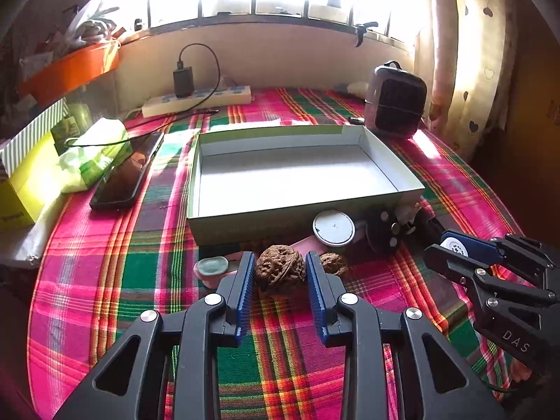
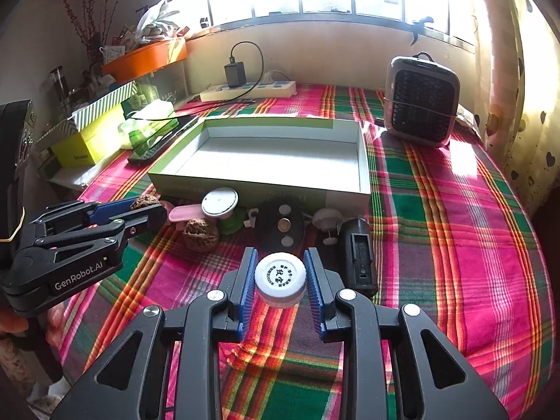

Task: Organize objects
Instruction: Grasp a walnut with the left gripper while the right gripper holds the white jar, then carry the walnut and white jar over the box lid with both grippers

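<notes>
Nearest, left claw (image 1: 280, 276) clamped on a wrinkled brown walnut (image 1: 280, 272); right claw (image 2: 280, 276) clamped on a smooth round white cap (image 2: 280, 277). Beyond at twelve o'clock, clutter: second walnut (image 2: 201, 232), round lid (image 2: 219, 202), black disc (image 2: 282, 225). Farther, shallow cardboard box (image 1: 392, 161) on plaid counter (image 2: 455, 227).

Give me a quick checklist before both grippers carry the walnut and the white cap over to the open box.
1. Left gripper closed on the walnut: ok, pads press both sides.
2. Right gripper closed on the white cap: ok.
3. Open box free inside: ok, nothing in it.
4. Grippers apart from each other: ok, a gap shows between them.
5. Second walnut clear of the left fingers: cannot tell, it sits right behind the right-hand finger.
6. Both loads lifted clear of the tablecloth: cannot tell.
</notes>
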`<state>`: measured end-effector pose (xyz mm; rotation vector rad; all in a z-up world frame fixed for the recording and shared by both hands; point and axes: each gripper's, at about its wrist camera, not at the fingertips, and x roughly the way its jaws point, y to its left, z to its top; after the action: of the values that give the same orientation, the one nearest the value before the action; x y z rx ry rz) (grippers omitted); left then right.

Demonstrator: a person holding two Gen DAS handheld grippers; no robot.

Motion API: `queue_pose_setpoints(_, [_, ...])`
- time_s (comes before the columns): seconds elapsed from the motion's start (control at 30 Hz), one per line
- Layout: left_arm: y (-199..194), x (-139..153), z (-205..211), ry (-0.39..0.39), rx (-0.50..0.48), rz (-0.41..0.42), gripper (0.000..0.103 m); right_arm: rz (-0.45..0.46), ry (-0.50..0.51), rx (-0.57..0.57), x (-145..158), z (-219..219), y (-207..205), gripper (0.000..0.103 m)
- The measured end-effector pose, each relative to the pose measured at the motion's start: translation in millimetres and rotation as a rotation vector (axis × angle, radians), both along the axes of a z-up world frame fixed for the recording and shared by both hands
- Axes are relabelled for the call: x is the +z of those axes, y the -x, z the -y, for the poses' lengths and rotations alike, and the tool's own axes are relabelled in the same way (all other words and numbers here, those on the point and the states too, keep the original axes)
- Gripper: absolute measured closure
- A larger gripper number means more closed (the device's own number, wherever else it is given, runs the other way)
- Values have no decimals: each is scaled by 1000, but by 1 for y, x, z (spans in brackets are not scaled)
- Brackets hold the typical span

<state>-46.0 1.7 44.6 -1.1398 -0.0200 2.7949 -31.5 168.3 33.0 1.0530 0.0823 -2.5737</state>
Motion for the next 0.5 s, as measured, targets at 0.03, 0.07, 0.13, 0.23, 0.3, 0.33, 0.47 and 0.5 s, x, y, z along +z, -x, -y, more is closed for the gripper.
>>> queue_pose_setpoints(0.03, [1, 2, 0, 2, -2, -6, 76, -6, 3, 2, 2, 1, 2, 74])
queue_pose_setpoints(0.07, [3, 4, 0, 9, 0, -12, 76, -13, 2, 3, 5, 2, 4, 74])
queue_pose_setpoints(0.13, [6, 7, -1, 16, -2, -22, 76, -25, -2, 9, 9, 5, 9, 74])
queue_pose_setpoints(0.23, [12, 12, 0, 24, -1, -43, 76, -44, -7, 14, 16, 9, 17, 74])
queue_pose_setpoints(0.3, [16, 15, 1, 31, 2, -53, 76, -56, -4, 15, 21, 11, 23, 74])
queue_pose_setpoints(0.33, [19, 16, 1, 36, 2, -59, 76, -58, -2, 14, 22, 12, 26, 74])
queue_pose_setpoints(0.47, [30, 18, 3, 41, 4, -69, 76, -69, -2, 13, 27, 15, 40, 74])
queue_pose_setpoints(0.5, [33, 19, 3, 44, 5, -69, 76, -69, -4, 14, 27, 16, 44, 74])
